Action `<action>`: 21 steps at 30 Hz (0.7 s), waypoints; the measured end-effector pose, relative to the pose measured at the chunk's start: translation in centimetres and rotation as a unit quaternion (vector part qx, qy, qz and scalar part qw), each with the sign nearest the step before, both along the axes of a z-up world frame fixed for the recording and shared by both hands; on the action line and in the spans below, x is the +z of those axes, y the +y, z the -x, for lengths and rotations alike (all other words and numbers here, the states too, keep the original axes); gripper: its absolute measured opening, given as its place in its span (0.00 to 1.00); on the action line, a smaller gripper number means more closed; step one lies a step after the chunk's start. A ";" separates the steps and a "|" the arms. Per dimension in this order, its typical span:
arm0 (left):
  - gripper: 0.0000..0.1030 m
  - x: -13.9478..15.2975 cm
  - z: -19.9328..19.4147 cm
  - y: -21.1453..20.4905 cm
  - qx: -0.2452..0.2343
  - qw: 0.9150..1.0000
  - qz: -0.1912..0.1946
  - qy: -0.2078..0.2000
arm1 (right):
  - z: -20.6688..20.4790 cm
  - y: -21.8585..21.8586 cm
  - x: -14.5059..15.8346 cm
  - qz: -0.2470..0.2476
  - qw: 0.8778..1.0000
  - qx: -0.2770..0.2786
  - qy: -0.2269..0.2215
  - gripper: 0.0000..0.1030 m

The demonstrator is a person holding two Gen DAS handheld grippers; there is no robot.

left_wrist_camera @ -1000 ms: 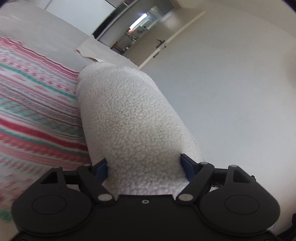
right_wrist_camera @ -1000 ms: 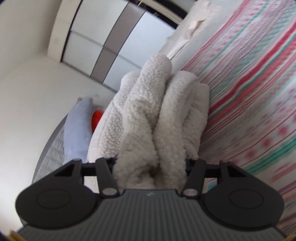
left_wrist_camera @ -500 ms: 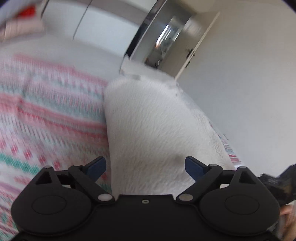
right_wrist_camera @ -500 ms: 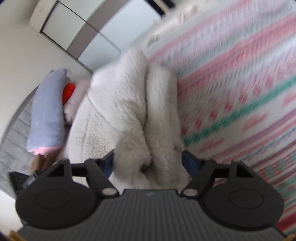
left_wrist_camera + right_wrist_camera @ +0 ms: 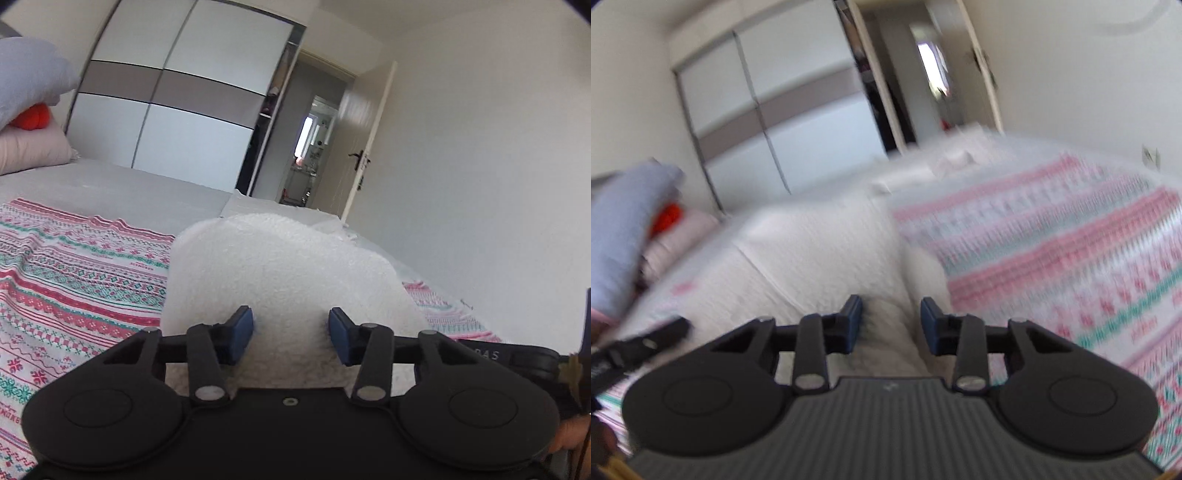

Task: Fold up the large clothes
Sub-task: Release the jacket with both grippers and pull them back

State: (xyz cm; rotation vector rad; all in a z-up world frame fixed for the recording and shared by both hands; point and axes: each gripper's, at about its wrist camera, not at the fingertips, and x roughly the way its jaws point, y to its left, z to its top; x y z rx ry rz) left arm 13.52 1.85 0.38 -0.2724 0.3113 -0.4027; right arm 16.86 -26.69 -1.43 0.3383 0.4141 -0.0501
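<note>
A thick white fleece garment (image 5: pixel 280 273) lies folded in a bundle on a bed with a pink, green and white patterned bedspread (image 5: pixel 74 280). My left gripper (image 5: pixel 291 334) stands open just above the near end of the bundle, with fleece showing between its blue pads. In the blurred right wrist view the same fleece (image 5: pixel 827 254) lies spread ahead of my right gripper (image 5: pixel 891 325), which is open over a raised ridge of it. Neither gripper pinches the cloth.
Pillows and a red item (image 5: pixel 33 114) are stacked at the head of the bed. A white and grey sliding wardrobe (image 5: pixel 177 122) and an open door (image 5: pixel 358 147) stand beyond the bed. A white wall is on the right. Part of the other gripper (image 5: pixel 517 358) shows at the right edge.
Both grippers let go of the fleece and swung level; the bundle went from held up to lying on the bedspread. Both pairs of fingers now stand closer together than half a second ago.
</note>
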 end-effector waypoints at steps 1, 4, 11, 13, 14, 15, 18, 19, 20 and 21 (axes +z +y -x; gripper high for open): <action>0.45 0.4 0.0 -0.2 0.001 1.000 -0.003 0.001 | -0.7 -0.1 -1.2 -0.016 1.000 -0.003 0.003 0.33; 0.47 0.3 0.1 0.1 0.005 1.000 0.003 0.006 | -0.3 0.1 -1.1 -0.003 1.000 0.003 0.005 0.33; 0.48 2.3 2.1 0.6 0.021 0.999 0.029 0.021 | 1.9 1.5 0.9 0.028 1.000 0.006 -0.006 0.36; 0.54 2.9 3.4 0.4 0.020 0.999 0.023 0.026 | 3.2 1.9 1.8 0.049 0.999 0.007 -0.018 0.41; 0.55 3.1 3.9 0.2 0.022 0.999 0.016 0.029 | 4.0 2.0 2.2 0.057 0.998 0.010 -0.022 0.41; 0.58 3.2 4.4 0.1 0.025 0.999 0.007 0.033 | 4.7 2.1 2.6 0.065 0.997 0.012 -0.026 0.41; 0.68 3.3 5.9 -0.2 0.039 0.998 -0.014 0.050 | 7.1 2.4 3.4 0.084 0.996 0.018 -0.029 0.54; 0.75 3.2 6.2 -0.3 0.045 0.997 -0.019 0.059 | 8.0 2.5 3.5 0.088 0.996 0.017 -0.029 0.59; 0.77 3.2 6.6 -0.3 0.050 0.996 -0.022 0.068 | 8.7 2.6 3.6 0.093 0.995 0.016 -0.028 0.61; 0.81 3.1 6.9 -0.3 0.059 0.995 -0.027 0.078 | 9.4 2.7 3.7 0.099 0.995 0.016 -0.025 0.61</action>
